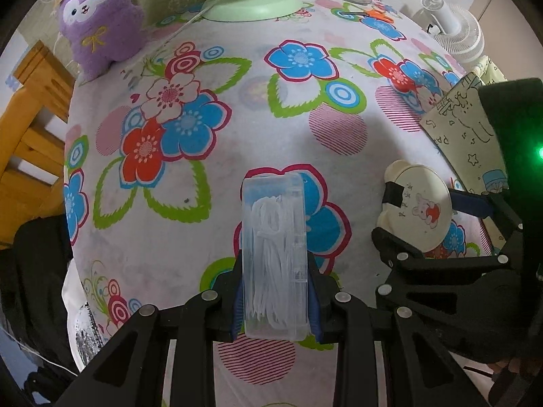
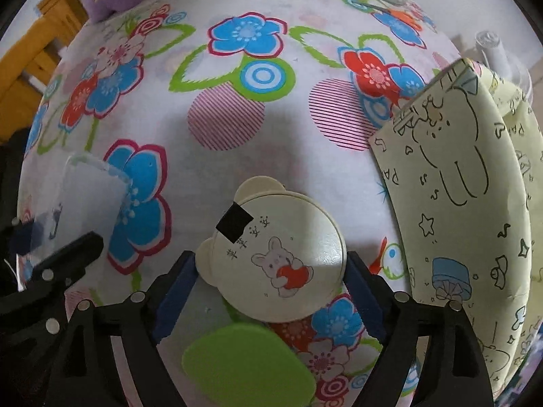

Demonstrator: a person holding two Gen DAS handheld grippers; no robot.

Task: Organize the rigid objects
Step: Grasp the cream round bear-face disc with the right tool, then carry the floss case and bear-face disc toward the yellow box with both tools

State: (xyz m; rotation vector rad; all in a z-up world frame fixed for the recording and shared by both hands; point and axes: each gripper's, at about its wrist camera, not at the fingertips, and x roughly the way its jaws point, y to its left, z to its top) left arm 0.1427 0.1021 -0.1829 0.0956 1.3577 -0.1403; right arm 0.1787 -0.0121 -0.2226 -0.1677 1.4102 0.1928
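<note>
White floral tablecloth [image 1: 237, 149] w/ blue/red blooms, cream bunny-print case [image 2: 281, 264], purple plush [image 1: 98, 17]

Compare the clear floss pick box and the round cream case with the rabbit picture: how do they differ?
The clear floss pick box is a transparent rectangle showing white picks inside; the round cream case is opaque, with bear-like ears and black tape. The box is in the left gripper; the case is in the right gripper. Both are rigid, each gripped on two sides over the floral tablecloth.

Round case [image 2: 276, 264]: perhaps "平平安安".
</note>
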